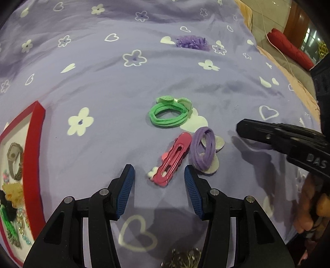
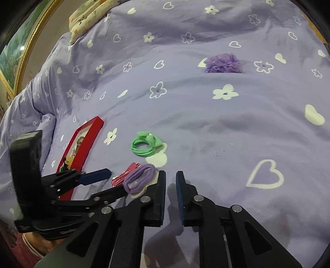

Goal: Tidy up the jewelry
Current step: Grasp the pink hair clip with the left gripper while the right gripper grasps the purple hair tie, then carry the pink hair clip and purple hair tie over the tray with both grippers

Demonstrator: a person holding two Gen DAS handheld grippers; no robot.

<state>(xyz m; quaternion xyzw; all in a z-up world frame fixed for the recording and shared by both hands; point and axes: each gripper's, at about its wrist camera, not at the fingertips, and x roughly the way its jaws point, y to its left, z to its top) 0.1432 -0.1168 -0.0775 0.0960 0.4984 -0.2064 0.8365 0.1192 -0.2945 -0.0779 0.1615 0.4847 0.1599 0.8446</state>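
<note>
A pink hair clip (image 1: 172,159) lies on the purple bedspread between the tips of my open left gripper (image 1: 159,172). A purple hair tie (image 1: 202,150) lies just right of the clip, and a green hair tie (image 1: 168,112) lies beyond both. A red-rimmed box (image 1: 34,156) at the left holds a watch and several hair pieces. My right gripper (image 2: 170,178) hovers empty, its jaws a narrow gap apart, just right of the purple hair tie (image 2: 139,178). The pink clip (image 2: 123,175), green tie (image 2: 145,145) and red box (image 2: 86,144) also show in the right wrist view.
A purple pom-pom hair piece (image 1: 191,42) lies far back on the bedspread, and also shows in the right wrist view (image 2: 223,62). A metal trinket (image 1: 183,258) lies under my left gripper. A red cushion (image 1: 290,48) sits at the far right, a patterned pillow (image 2: 88,18) at the back left.
</note>
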